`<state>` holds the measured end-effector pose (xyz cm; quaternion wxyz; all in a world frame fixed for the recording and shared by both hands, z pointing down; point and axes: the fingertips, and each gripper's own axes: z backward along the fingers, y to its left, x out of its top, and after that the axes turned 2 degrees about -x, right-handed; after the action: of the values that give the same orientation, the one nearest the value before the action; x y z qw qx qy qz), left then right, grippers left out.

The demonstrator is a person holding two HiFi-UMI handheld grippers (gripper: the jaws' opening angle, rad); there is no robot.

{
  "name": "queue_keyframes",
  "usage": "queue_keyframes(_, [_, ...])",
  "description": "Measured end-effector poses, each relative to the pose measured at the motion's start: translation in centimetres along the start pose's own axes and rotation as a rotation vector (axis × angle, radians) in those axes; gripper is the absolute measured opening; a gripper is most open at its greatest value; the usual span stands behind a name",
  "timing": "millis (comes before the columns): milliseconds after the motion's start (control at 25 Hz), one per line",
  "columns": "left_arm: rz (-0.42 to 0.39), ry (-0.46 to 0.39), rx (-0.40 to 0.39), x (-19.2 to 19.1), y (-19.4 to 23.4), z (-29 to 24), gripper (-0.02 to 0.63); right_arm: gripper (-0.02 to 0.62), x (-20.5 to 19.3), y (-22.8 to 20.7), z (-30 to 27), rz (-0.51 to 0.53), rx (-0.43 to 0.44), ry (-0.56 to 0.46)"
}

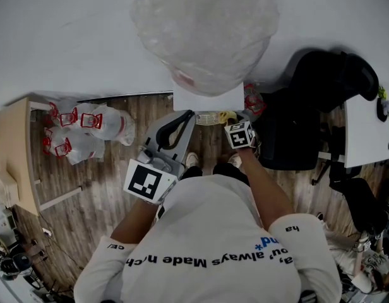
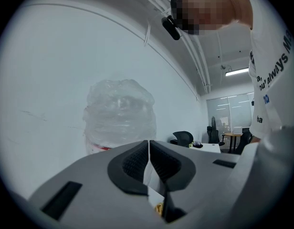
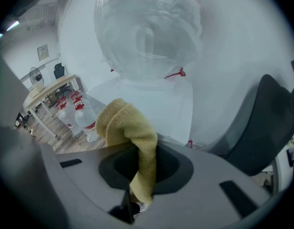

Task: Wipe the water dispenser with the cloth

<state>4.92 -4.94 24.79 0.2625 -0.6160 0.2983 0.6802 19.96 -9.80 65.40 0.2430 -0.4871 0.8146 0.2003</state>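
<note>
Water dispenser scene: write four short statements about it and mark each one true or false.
1. The right hand-held gripper is shut on a yellow cloth. True.
2. The left hand-held gripper holds a second cloth. False: its jaws are together with nothing between them.
3. A large clear bottle sits on top of the water dispenser. True.
4. The spare bottles are on the floor at the head view's right. False: they are at its left.

The head view looks steeply down from overhead. Both gripper views face forward, near the water bottle [image 2: 119, 116] all three share.
</note>
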Motion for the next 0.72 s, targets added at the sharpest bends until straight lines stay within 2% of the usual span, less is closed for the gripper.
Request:
queue_keyframes(480, [0.004,-0.001,0.007,-0.1,-0.4,-0.5,0.026,0.058,-1.4,-2.0,0.1,-0.011,-0.023,0.019])
queue_keyframes(720, [0.008,-0.005,0.011,-0.1,0.1,-0.2,0.026,0.058,-2.1,-3.7,0.3,-0.062,-0.062,0.041])
